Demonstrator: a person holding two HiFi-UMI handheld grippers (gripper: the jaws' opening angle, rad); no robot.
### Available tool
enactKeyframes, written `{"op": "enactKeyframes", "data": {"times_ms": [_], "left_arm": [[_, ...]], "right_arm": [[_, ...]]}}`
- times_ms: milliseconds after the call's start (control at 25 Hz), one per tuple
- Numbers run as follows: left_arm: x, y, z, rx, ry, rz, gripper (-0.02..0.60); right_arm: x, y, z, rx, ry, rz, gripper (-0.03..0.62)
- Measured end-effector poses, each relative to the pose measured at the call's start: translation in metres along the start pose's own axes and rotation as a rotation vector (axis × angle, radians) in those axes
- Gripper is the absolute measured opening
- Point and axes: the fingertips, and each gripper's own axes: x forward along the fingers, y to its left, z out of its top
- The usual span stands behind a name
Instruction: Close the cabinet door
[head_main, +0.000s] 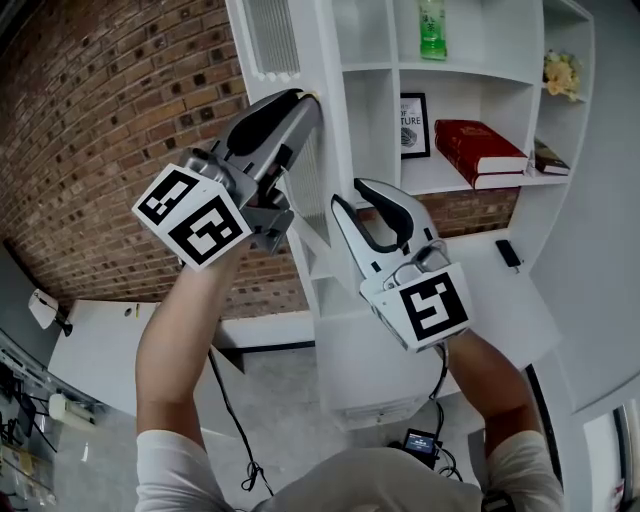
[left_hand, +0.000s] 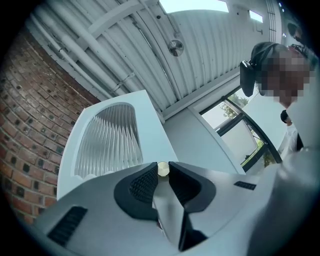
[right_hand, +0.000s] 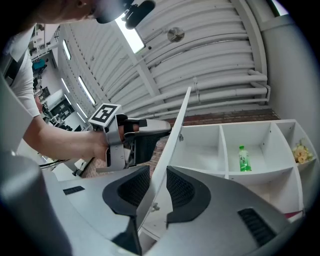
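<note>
The white cabinet door (head_main: 310, 200) stands swung out, edge-on to me, with a ribbed glass panel (head_main: 268, 35) in its upper part. My left gripper (head_main: 305, 98) is high on the door's free edge. In the left gripper view (left_hand: 163, 172) its jaws pinch the small brass knob (left_hand: 163, 169) beside the ribbed panel (left_hand: 111, 142). My right gripper (head_main: 350, 195) is lower on the same edge. In the right gripper view (right_hand: 154, 172) the door (right_hand: 172, 135) runs between its pads and fills the gap. The left gripper (right_hand: 167, 127) shows behind the door there.
The white shelf unit (head_main: 375, 120) holds a green bottle (head_main: 432, 30), a framed picture (head_main: 414, 125), a red book (head_main: 485, 150) and yellow flowers (head_main: 563, 72). A small black item (head_main: 509, 254) lies on the lower ledge. A brick wall (head_main: 100, 130) stands to the left.
</note>
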Motion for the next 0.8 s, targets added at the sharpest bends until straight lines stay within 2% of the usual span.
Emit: {"op": "enactKeyframes", "data": {"times_ms": [320,800], "left_arm": [[0.033,-0.006,-0.016,0.032,0.021,0.030,0.075],[0.092,-0.005,-0.049,0.064,0.071,0.057,0.075]], "right_arm": [[-0.007,-0.036,-0.017,0.016,-0.002,-0.004,0.110],[-0.012,-0.099,-0.051,0.014,0.049,-0.081,0.110]]}}
